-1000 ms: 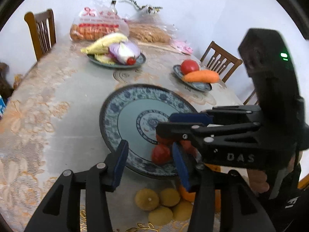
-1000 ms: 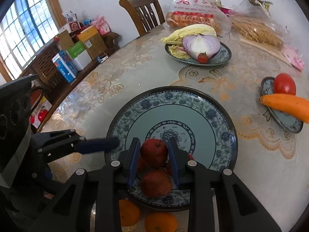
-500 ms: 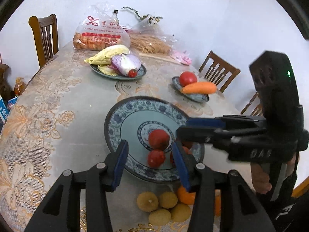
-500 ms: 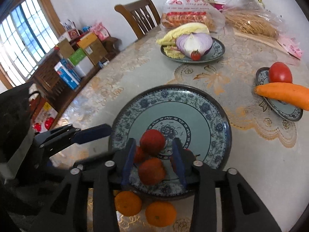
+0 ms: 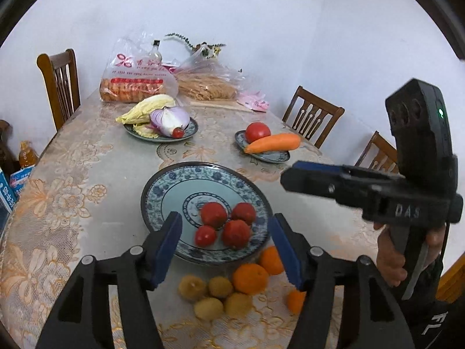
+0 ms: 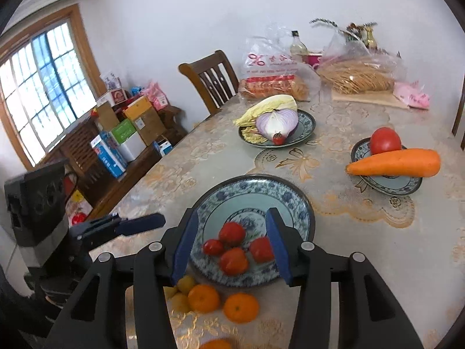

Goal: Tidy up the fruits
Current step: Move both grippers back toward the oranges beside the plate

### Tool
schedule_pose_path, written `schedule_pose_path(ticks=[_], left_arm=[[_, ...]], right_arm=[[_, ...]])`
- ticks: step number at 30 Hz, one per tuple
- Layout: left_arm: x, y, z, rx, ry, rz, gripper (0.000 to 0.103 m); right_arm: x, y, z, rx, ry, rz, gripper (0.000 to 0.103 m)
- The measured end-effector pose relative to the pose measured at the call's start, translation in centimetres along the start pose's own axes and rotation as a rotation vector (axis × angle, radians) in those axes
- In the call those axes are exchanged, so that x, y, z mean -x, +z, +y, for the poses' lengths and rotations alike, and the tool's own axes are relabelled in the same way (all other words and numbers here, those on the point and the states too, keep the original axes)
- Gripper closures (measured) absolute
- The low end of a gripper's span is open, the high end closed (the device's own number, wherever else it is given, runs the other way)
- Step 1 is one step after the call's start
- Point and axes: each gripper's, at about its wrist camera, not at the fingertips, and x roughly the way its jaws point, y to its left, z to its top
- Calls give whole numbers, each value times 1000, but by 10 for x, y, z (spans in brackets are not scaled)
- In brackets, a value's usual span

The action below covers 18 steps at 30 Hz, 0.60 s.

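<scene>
At the near edge of the surface [image 5: 72,174], the left gripper [image 5: 229,244] and the right gripper [image 6: 231,242] hang above the fruit, jaws of both just widened, well parted and holding nothing. Directly below them, loose on the cloth, lie the oranges [image 6: 203,298], three countable in the left view with a fourth sliver at the bottom of the right view, touching a cluster of four small yellow-brown fruits [image 5: 209,308]. Just beyond, the large blue-patterned plate [image 5: 162,186] carries four red fruits [image 5: 213,213] bunched on its near half. That group looks sorted; the oranges and yellow-brown fruits appear still to be gathered, so the job seems under halfway. Farther toward the right edge, a small plate [image 6: 407,186] bears one tomato [image 6: 385,141] and one carrot [image 6: 395,163]. Toward the far left, another plate [image 5: 193,126] holds cabbage leaves, a halved red onion [image 5: 170,116] and one small tomato. Two plastic bags [image 5: 136,81] of food rest along the far edge, and three wooden chairs [image 5: 61,84] ring the surface.
</scene>
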Motion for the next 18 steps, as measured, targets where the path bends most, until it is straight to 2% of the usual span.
schedule_pose_path(ticks=[18], left_arm=[[29, -32, -30, -46, 44, 3, 32]], right_arm=[[37, -52, 11, -20, -10, -4, 53]])
